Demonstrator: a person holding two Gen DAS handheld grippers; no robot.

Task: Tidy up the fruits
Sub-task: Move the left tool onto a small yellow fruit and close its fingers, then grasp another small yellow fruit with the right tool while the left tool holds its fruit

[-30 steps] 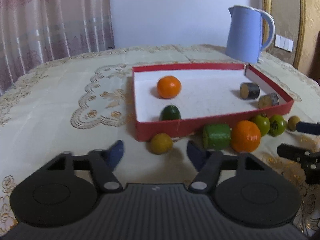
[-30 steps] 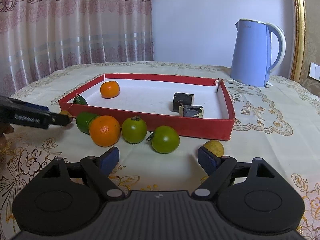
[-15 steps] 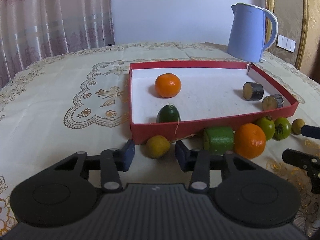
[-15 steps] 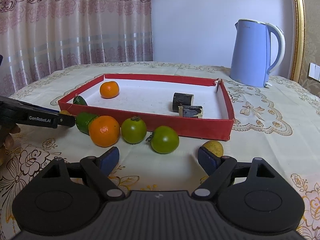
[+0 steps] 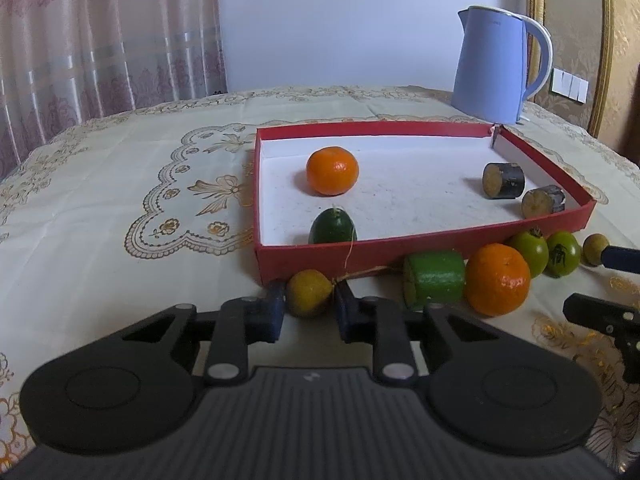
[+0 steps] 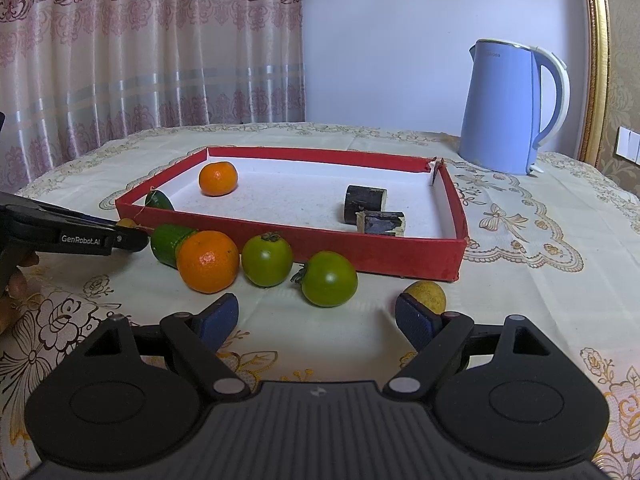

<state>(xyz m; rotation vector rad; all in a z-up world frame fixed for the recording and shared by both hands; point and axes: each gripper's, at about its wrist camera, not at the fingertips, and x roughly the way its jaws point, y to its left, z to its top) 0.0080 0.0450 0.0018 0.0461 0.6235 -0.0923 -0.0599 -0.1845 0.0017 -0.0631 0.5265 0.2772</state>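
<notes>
My left gripper (image 5: 310,308) is shut on a small yellow fruit (image 5: 308,292) that sits on the cloth against the front wall of the red tray (image 5: 304,258). The right wrist view shows the same gripper (image 6: 120,236) at the far left, the fruit (image 6: 127,223) at its tip. An orange (image 5: 332,170), a dark green fruit (image 5: 333,230) and two dark cylinders (image 5: 503,180) lie in the tray. My right gripper (image 6: 316,320) stands open over bare cloth, with another yellow fruit (image 6: 426,296) just beyond its right finger.
In front of the tray lie a green cut piece (image 6: 170,242), an orange (image 6: 208,260) and two green fruits (image 6: 267,260) (image 6: 329,278). A blue kettle (image 6: 504,108) stands at the back right. A hand (image 6: 12,288) shows at the left edge.
The left jaws have closed in from wide apart onto the small yellow fruit. The right gripper and the other fruits have stayed where they were.
</notes>
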